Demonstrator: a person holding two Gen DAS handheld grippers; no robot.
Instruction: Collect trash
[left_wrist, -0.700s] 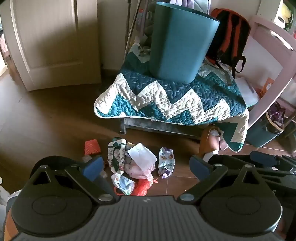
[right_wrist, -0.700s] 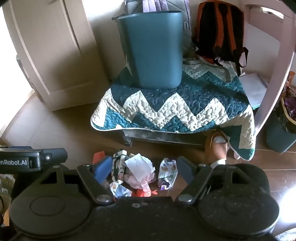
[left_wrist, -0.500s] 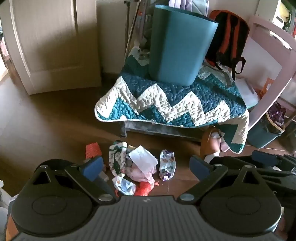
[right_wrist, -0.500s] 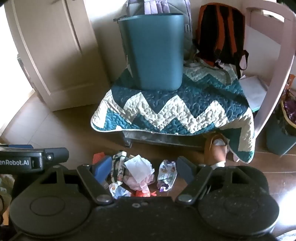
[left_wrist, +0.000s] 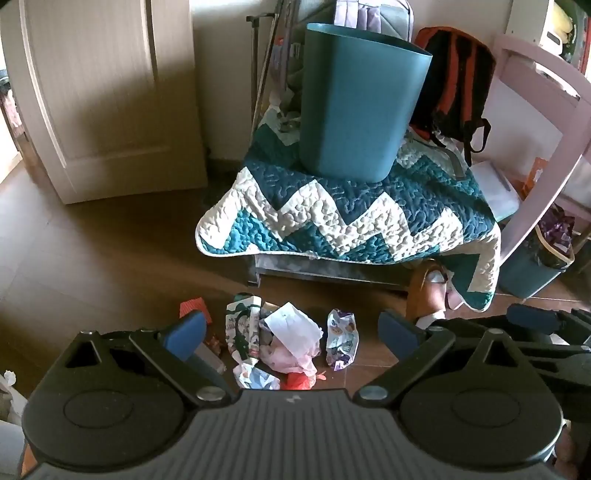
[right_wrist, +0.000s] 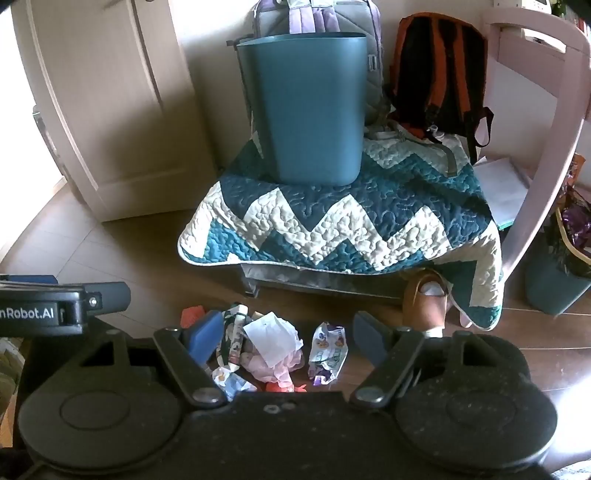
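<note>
A pile of trash lies on the brown floor: crumpled white paper (left_wrist: 293, 323) (right_wrist: 271, 334), a purple wrapper (left_wrist: 341, 338) (right_wrist: 328, 347), a patterned wrapper (left_wrist: 242, 325), pink tissue (left_wrist: 291, 358) and a red scrap (left_wrist: 194, 306). A tall teal bin (left_wrist: 354, 103) (right_wrist: 308, 107) stands on a zigzag quilt (left_wrist: 351, 218) behind the pile. My left gripper (left_wrist: 291, 332) is open and empty, above and short of the pile. My right gripper (right_wrist: 290, 336) is open and empty too, beside the left one.
A cream door (left_wrist: 103, 92) is at the left. An orange-black backpack (left_wrist: 454, 85) leans behind the quilt. A pink frame (left_wrist: 546, 155) and a second, filled teal bin (left_wrist: 535, 266) stand at the right. A brown shoe (right_wrist: 424, 301) lies under the quilt's edge.
Both grippers have pulled back and risen slightly, so the pile and the bin sit lower in view. Both stay open. The trash has not moved.
</note>
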